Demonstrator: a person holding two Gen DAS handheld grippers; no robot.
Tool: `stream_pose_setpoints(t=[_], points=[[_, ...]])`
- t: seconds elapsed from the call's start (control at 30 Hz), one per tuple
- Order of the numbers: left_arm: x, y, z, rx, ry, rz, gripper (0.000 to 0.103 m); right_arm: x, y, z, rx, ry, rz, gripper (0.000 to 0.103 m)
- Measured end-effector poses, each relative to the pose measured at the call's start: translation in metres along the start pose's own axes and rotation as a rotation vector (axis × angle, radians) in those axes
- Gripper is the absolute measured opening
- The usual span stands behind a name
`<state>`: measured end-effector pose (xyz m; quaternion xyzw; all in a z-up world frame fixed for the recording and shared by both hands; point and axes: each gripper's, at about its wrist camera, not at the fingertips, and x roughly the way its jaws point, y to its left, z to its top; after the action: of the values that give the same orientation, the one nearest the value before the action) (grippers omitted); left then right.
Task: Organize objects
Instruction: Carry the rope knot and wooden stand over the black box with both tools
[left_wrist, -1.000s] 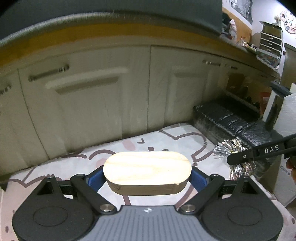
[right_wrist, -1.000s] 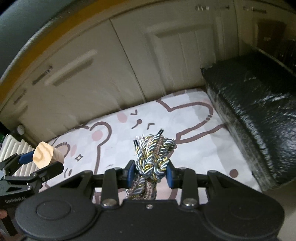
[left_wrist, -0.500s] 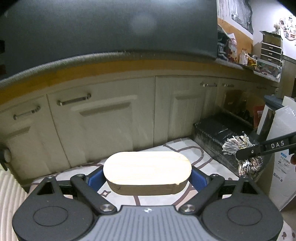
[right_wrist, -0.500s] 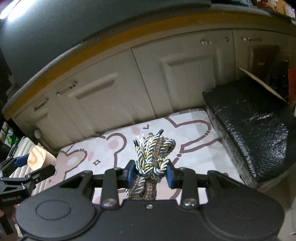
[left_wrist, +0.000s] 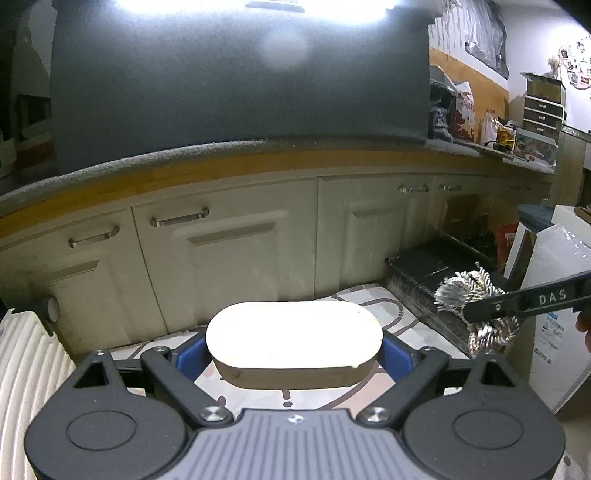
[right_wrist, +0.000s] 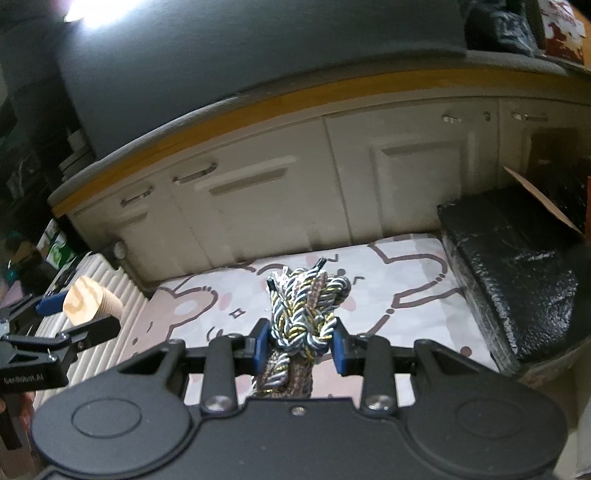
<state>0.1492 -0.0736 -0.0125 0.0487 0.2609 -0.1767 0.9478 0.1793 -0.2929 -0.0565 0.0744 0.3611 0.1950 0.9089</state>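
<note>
My left gripper (left_wrist: 293, 356) is shut on an oval wooden block (left_wrist: 293, 339), held in the air above a patterned mat (left_wrist: 373, 299). The block also shows in the right wrist view (right_wrist: 88, 301), at the left. My right gripper (right_wrist: 300, 341) is shut on a bundle of braided silver, gold and black rope (right_wrist: 303, 302), held above the mat (right_wrist: 406, 280). The rope also shows in the left wrist view (left_wrist: 476, 295), at the right, clamped by the right gripper's fingers (left_wrist: 524, 299).
Cream cabinet doors (left_wrist: 229, 251) under a grey counter (left_wrist: 110, 170) stand behind the mat. A black wrapped block (right_wrist: 517, 266) lies along the mat's right side. A white ribbed panel (left_wrist: 26, 369) is at the left. White boards (left_wrist: 554, 295) lean at the right.
Both grippers have risen and tilted up with their loads. The cabinets and mat sit lower in view and the dark wall above the counter now shows.
</note>
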Motion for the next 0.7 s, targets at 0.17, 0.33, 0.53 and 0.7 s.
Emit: stream_pose_setpoints(t=[0.17, 0.33, 0.53, 0.7], points=[[-0.014, -0.001, -0.003, -0.012, 0.004, 0.002, 0.092, -0.004, 0.016, -0.008, -0.055, 0.025, 0.009, 0.035], [-0.019, -0.003, -0.019, -0.064, 0.033, -0.025, 0.092, 0.001, 0.034, -0.024, -0.153, 0.092, 0.027, 0.035], [-0.008, -0.006, -0.047, -0.121, 0.114, -0.047, 0.092, 0.012, 0.053, -0.052, -0.265, 0.186, 0.073, 0.035], [0.006, 0.001, -0.067, -0.208, 0.175, -0.058, 0.092, 0.020, 0.066, -0.077, -0.404, 0.276, 0.107, 0.035]])
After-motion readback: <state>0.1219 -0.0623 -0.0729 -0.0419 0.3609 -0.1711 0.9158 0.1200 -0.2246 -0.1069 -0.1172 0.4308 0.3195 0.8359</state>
